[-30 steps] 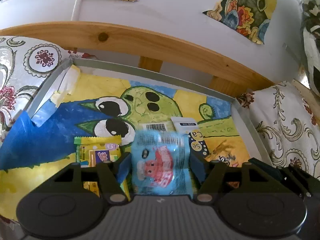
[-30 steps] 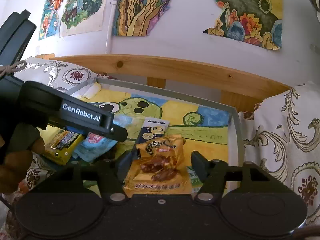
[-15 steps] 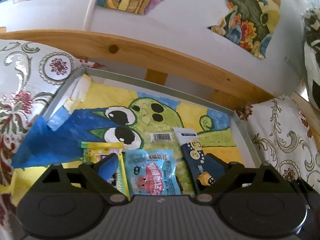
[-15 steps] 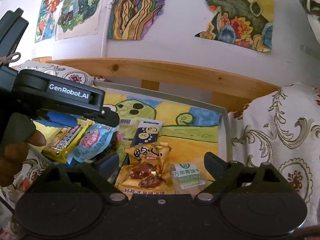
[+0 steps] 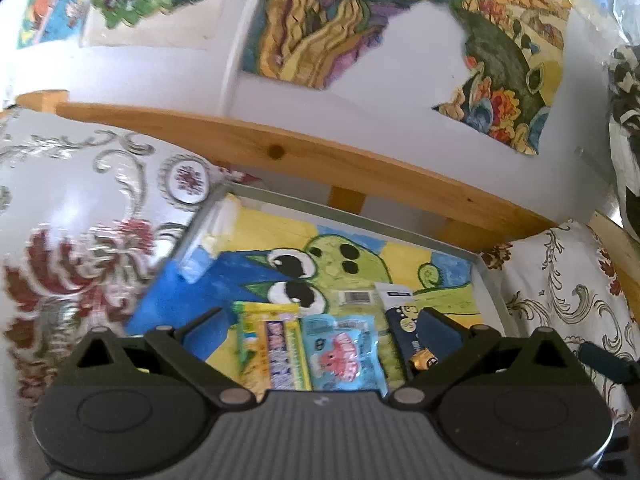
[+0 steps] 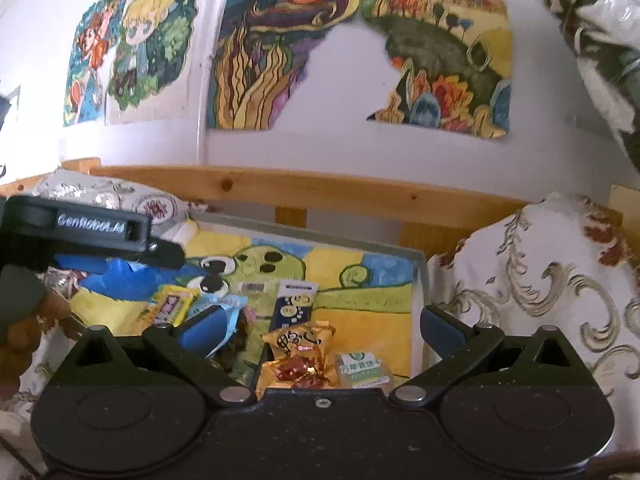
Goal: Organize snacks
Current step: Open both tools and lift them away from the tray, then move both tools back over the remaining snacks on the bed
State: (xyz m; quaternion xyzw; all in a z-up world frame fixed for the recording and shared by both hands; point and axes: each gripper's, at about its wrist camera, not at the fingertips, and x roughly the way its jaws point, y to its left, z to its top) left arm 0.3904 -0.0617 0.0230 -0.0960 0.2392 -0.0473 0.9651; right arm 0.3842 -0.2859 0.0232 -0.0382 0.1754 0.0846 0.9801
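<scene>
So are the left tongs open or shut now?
Open: left tongs spread wide, the light-blue snack packet lying free between them on the tray.

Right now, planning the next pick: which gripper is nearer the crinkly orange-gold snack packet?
Right. The right gripper hangs open just above the orange-gold packet; the left gripper hovers open further left, over other snacks.

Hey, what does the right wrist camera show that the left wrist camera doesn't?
Only the right wrist view shows the orange snack pack, the small green-label packet beside it, and the left tongs from outside. Only the left wrist view shows the pig printed on the light blue packet. Both show the yellow bar, the dark blue stick pack and the painted tray, with each set of tongs open.
</scene>
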